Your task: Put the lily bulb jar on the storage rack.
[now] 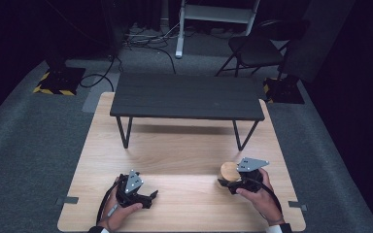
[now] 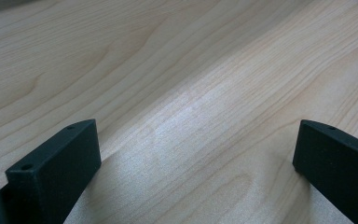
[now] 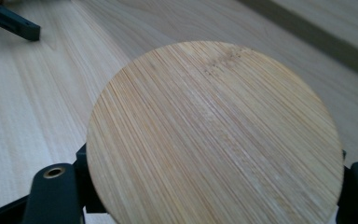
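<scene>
A round bamboo disc [image 1: 229, 171] is gripped near the front right of the light wooden tabletop [image 1: 184, 150]. My right gripper [image 1: 227, 180] is shut on it, jaws pointing left. In the right gripper view the disc [image 3: 214, 135] spreads across the frame with a black jaw at each lower side of its rim, and my right gripper [image 3: 209, 186] clamps it edge to edge. My left gripper [image 1: 151, 196] rests at the front left, jaws pointing right. In the left gripper view it [image 2: 196, 135] stands wide open over bare wood with nothing between its fingers.
A low black slatted bench [image 1: 187, 97] on thin legs stands across the far half of the tabletop. Grey carpet surrounds the table. A folding chair [image 1: 255, 48] and cables lie beyond. One finger of the left gripper [image 3: 14, 23] shows at the right gripper view's top left.
</scene>
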